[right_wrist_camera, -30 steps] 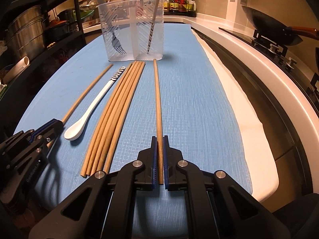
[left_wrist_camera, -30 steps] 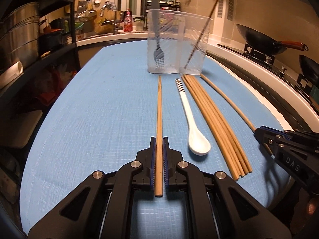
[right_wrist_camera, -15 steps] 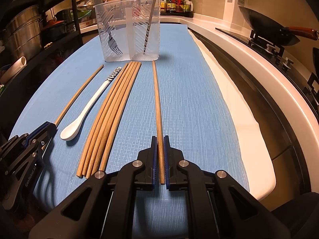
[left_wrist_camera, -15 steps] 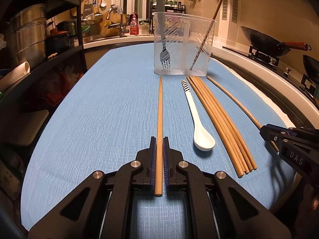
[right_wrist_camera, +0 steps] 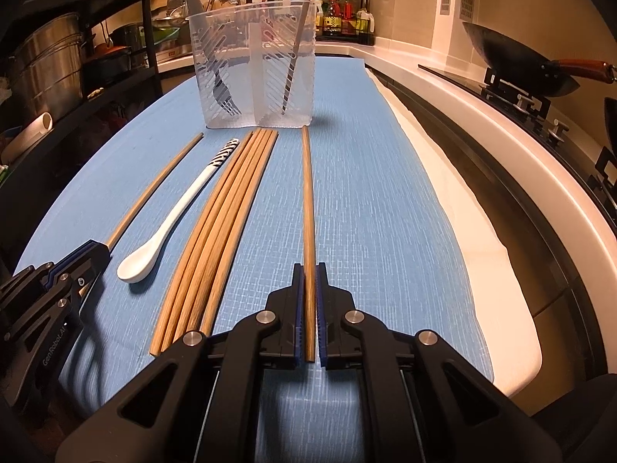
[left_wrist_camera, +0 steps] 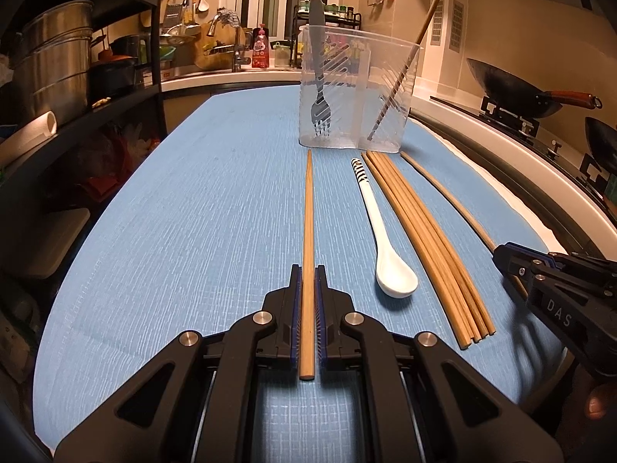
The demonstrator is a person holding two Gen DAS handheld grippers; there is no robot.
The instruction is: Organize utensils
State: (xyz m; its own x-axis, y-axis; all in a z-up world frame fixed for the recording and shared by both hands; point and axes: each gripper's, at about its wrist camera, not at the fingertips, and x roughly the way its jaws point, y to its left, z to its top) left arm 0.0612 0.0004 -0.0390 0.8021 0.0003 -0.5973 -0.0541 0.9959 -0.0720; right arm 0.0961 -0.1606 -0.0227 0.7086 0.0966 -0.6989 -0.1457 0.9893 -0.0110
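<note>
My left gripper (left_wrist_camera: 307,276) is shut on a wooden chopstick (left_wrist_camera: 308,212) that points at the clear plastic holder (left_wrist_camera: 356,88). My right gripper (right_wrist_camera: 308,274) is shut on another wooden chopstick (right_wrist_camera: 307,193). The holder (right_wrist_camera: 252,77) has two compartments: a fork (left_wrist_camera: 320,112) stands in the left one, a chopstick (left_wrist_camera: 397,88) leans in the right one. On the blue mat (left_wrist_camera: 193,212) between the grippers lie a white spoon (left_wrist_camera: 380,231) and a bundle of several chopsticks (left_wrist_camera: 424,247). The right gripper shows in the left wrist view (left_wrist_camera: 505,258), and the left gripper in the right wrist view (right_wrist_camera: 98,250).
A black shelf rack with steel pots (left_wrist_camera: 54,73) stands along the left. A stove with woks (left_wrist_camera: 513,88) runs along the right past a white counter edge (right_wrist_camera: 482,200). A sink and bottles (left_wrist_camera: 246,54) are at the back.
Both grippers have risen a little with their chopsticks; the holder now sits lower and larger in both views. The spoon and the bundle have not moved.
</note>
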